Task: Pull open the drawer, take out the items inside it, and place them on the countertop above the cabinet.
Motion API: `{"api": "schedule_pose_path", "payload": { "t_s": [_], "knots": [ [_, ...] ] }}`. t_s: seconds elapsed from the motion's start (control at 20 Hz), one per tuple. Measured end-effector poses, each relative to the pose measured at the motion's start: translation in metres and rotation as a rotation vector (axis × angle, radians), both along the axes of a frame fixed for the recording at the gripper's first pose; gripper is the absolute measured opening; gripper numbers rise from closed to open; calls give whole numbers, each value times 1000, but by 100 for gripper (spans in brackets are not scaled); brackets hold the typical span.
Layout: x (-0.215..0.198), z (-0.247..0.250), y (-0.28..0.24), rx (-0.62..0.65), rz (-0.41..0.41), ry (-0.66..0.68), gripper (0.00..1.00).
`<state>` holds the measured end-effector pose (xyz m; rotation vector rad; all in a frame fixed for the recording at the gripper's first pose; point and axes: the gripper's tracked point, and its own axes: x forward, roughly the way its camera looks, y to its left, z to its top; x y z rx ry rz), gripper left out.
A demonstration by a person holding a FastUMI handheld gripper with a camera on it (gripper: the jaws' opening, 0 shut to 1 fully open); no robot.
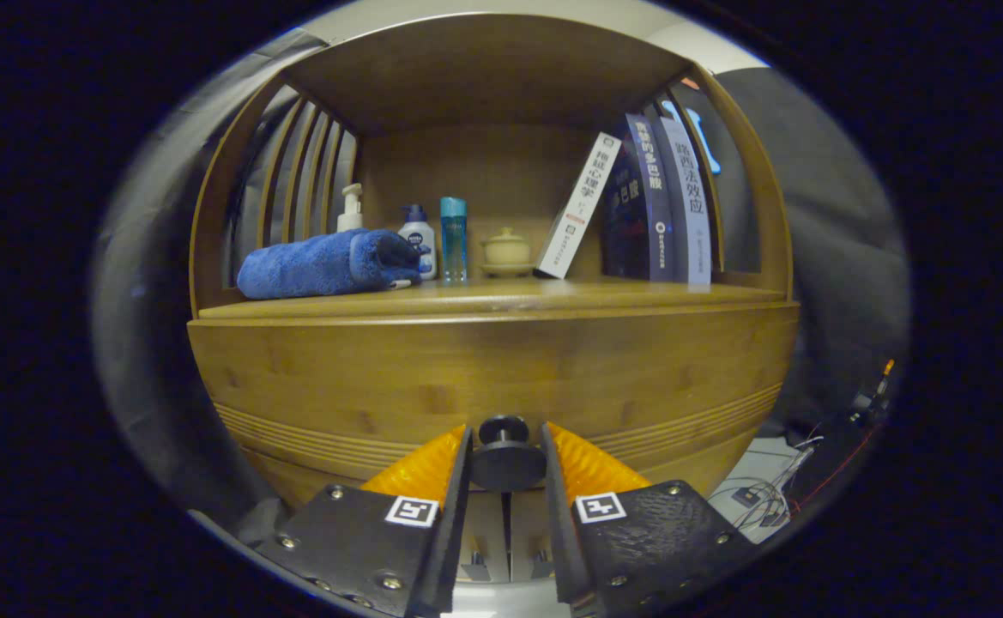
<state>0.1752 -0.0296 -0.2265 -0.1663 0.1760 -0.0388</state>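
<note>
On the bench (501, 296), a smooth wooden top under a slatted, curved shelf frame, a rolled plush blue towel (325, 263) lies furthest left. Behind its right end stand a white pump bottle (350, 209), a squat white bottle with a dark cap (418, 239) and a slim clear blue bottle (453, 239). Next comes a small rounded ceramic lidded pot (506, 251), then a white book (578, 206) leaning against two dark upright books (660, 202). Below, the drawer (492, 378) is a closed wooden front with grooved bands. Its round dark knob (506, 455) sits between the fingers of the tool (506, 459), which stand narrowly apart, both seeming to press the knob's sides.
</note>
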Motion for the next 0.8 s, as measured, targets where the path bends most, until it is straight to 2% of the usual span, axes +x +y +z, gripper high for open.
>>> {"api": "schedule_pose_path", "payload": {
  "t_s": [0.15,0.3,0.4,0.5,0.8],
  "knots": [
    [3,0,-2,38,-16,-28,44],
    [1,-6,-2,42,18,50,35],
    [-6,-4,-7,-1,-4,71,30],
    [-9,-4,-5,13,-14,79,29],
    [-78,0,-8,10,-22,100,29]
  ]
}}
